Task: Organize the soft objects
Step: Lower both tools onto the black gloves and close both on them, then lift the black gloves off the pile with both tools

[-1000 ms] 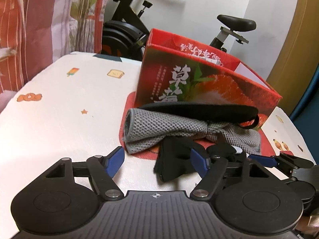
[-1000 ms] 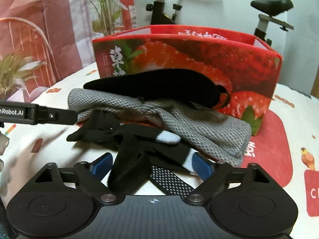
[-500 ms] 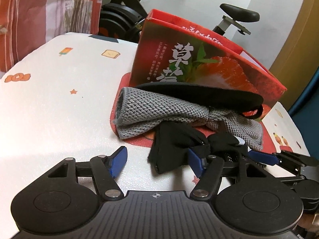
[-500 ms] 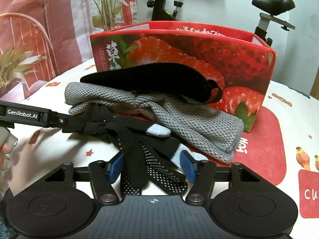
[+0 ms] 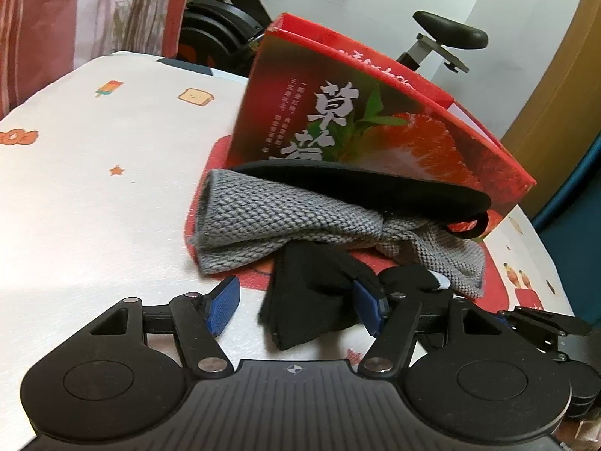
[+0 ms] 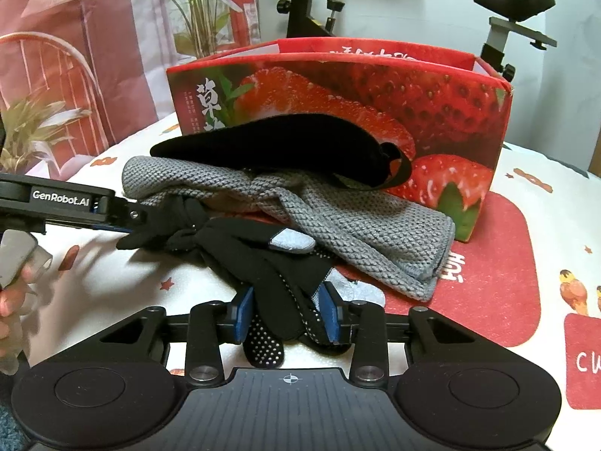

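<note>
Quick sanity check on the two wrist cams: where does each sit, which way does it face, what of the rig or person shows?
Left wrist: on the left gripper, low over the table, facing the strawberry box corner; jaws open around the black glove cuff; right gripper's tip at far right.
Right wrist: on the right gripper, facing the box's long side; jaws shut on the glove's fingers; left gripper and the person's hand at left.
Shared: box, grey knit cloth, black pad, glove.
</note>
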A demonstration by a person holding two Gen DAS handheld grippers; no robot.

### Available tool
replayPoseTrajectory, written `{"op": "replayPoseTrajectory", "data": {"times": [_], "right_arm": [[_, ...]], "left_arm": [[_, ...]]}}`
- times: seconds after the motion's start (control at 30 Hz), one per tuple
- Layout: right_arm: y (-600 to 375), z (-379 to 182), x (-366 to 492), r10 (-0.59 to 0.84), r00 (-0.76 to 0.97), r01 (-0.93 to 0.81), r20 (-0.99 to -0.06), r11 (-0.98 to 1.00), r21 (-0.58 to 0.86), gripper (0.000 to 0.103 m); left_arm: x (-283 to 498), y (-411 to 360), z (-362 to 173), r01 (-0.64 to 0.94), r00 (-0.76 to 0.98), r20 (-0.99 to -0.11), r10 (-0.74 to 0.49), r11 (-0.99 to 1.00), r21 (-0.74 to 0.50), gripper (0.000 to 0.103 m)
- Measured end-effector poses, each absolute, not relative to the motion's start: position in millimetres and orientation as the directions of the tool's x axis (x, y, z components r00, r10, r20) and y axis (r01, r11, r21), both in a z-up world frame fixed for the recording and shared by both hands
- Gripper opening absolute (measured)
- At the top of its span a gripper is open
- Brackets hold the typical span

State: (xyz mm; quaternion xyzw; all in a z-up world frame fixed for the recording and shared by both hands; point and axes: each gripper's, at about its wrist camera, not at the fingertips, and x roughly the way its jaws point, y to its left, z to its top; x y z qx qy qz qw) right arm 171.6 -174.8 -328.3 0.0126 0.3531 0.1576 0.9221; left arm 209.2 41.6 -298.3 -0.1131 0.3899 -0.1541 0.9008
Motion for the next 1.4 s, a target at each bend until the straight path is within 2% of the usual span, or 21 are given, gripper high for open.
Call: {"op": "replayPoseTrajectory", "data": {"times": [0.4, 0.53, 0.67, 0.87, 1.4], "right_arm": [[-177.1, -330.7, 170.7, 0.311, 0.701, -0.286, -0.642, 0.947, 0.147, 0.035], [-175.9, -330.6, 169.1, 0.308, 0.699, -0.286, -0.646, 0.948, 0.142, 0.035], [-176.2, -330.4, 168.6, 0.310, 0.695, -0.281, -0.649, 0.948, 0.152, 0.035], [-177.6, -329.8, 164.3, 0.299, 0.689, -0.263, -0.660, 0.952, 0.157, 0.031], [-174.4, -326.6, 144.4, 0.313, 0.674, -0.245, -0.669, 0.949, 0.198, 0.024]], "left_arm": [[221.7, 29.8, -302.9, 0.221, 0.651, -0.643, -0.403, 0.911, -0.348, 0.066], [219.2, 32.7, -302.8, 0.213, 0.650, -0.639, -0.412, 0.905, -0.367, 0.053], [214.6, 36.2, -303.5, 0.216, 0.640, -0.641, -0.424, 0.900, -0.379, 0.030], [203.8, 36.2, -302.5, 0.256, 0.633, -0.640, -0.435, 0.899, -0.356, 0.013], [176.3, 35.0, -304.5, 0.286, 0.624, -0.653, -0.430, 0.903, -0.322, 0.011]]}}
